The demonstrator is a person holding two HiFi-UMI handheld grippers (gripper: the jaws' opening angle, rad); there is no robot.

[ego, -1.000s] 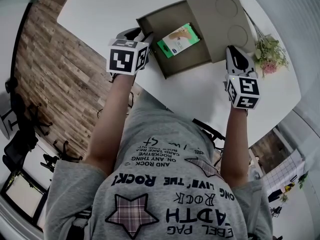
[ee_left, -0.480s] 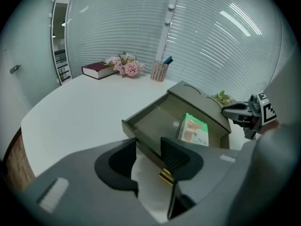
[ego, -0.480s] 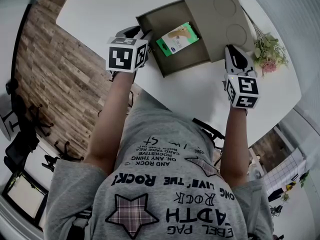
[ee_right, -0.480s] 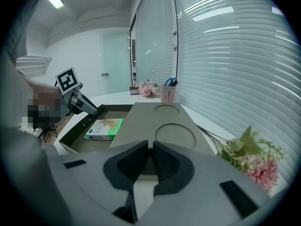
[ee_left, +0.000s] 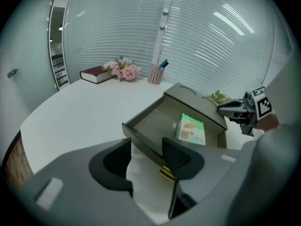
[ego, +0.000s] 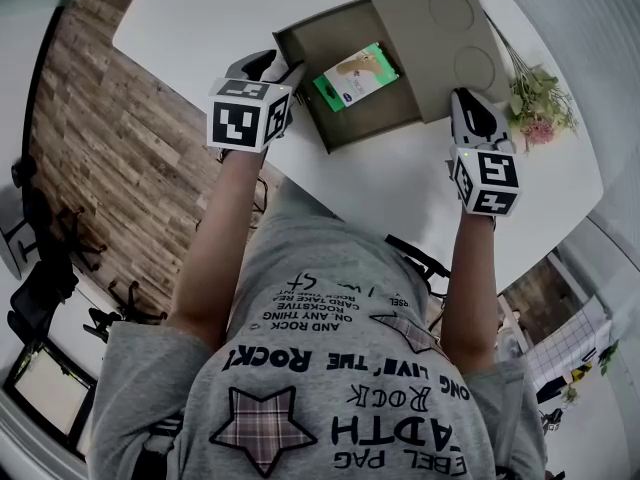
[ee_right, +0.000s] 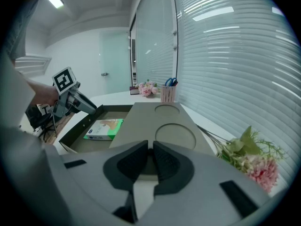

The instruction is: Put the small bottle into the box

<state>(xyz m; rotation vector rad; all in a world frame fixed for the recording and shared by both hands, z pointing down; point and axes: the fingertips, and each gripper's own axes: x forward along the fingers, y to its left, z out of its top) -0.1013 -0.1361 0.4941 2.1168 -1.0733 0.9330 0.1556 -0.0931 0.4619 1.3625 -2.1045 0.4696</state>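
Note:
A grey box [ego: 440, 48] lies on the white table with its drawer [ego: 375, 136] pulled out toward me. A green and white packet [ego: 355, 76] lies flat in the drawer. I see no small bottle in any view. My left gripper [ego: 278, 65] is at the drawer's near left corner. Its jaws have just been opening and stand apart [ee_left: 146, 157], with only the table and the drawer's rim [ee_left: 141, 131] showing in the gap. A small gold piece sits by one fingertip. My right gripper [ego: 470, 98] is at the box's right edge, its jaws [ee_right: 151, 155] closed together and empty.
A bunch of flowers [ego: 535, 108] lies on the table right of the box. A red book [ee_left: 96, 73], pink flowers [ee_left: 123, 69] and a pen cup [ee_left: 156, 73] stand at the table's far side. The wooden floor [ego: 110, 148] lies beyond the table's left edge.

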